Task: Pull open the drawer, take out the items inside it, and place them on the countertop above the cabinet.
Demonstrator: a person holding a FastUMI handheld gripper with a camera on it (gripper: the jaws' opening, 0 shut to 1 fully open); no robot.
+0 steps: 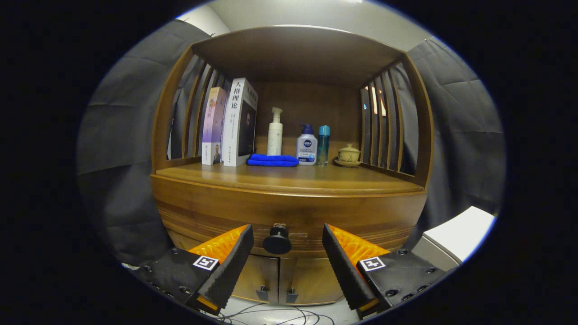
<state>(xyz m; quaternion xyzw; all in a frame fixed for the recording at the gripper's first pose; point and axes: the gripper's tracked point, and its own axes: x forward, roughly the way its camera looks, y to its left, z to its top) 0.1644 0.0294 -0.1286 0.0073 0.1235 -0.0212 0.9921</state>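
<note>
The gripper (287, 246) stands in front of the wooden cabinet (289, 212) with its 2 fingers (230, 266) wide apart and holding nothing. The round black knob (277, 241) of the drawer (289, 225) sits between the fingers, a little nearer to the left one, and I judge it is still slightly ahead of the fingertips. The drawer is closed, so the items inside are hidden.

The step in hand seems to be taking the knob. To do it well, I think the gripper should shift a little to the left so the knob is in the middle, go forward until the pads are on both sides of it, close firmly, and then pull straight back, not downward, so the knob does not slip out.

Beyond the fingers and above the drawer is the countertop (289, 178). At its back stand 2 books (230, 122), a folded blue cloth (272, 160), a white pump bottle (275, 133), a second pump bottle with blue cap (307, 146), a slim blue bottle (323, 144) and a small lidded cup on a saucer (348, 155). The front part of the countertop is free, a good place for the items. Below the knob are 2 cabinet doors (271, 275) with small handles, and some cables (280, 313) lie on the floor; nothing stands between the fingers and the knob.
</note>
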